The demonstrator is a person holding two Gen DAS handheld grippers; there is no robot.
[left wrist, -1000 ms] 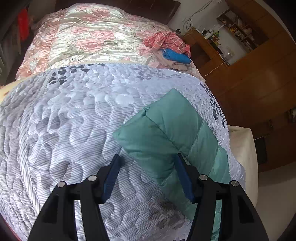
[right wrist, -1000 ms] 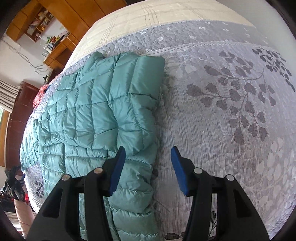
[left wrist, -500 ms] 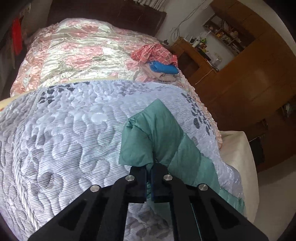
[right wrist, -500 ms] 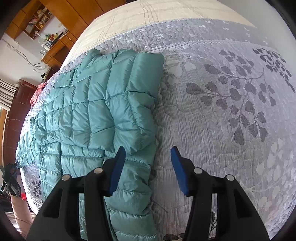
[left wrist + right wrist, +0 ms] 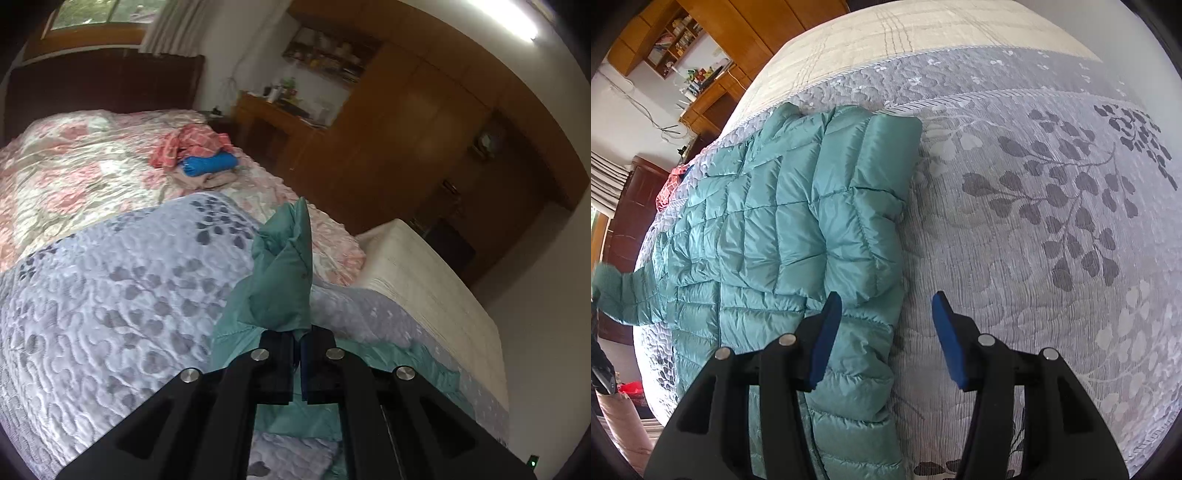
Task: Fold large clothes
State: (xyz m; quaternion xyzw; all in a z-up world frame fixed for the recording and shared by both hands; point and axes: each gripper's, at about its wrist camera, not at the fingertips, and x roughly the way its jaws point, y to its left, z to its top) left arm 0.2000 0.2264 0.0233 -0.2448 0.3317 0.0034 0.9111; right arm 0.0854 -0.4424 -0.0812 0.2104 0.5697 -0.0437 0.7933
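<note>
My left hand-held gripper [image 5: 297, 354] pinches the teal quilted puffer jacket's [image 5: 798, 229] sleeve above the grey leaf-patterned bedspread [image 5: 1052, 221], while my right hand-held gripper [image 5: 886, 332] hovers spread wide.

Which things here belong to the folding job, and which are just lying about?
In the job:
teal puffer jacket
left gripper, shut on its sleeve
right gripper, open over the jacket edge

Lying about:
red checked cloth
blue bundle
grey quilt
</note>
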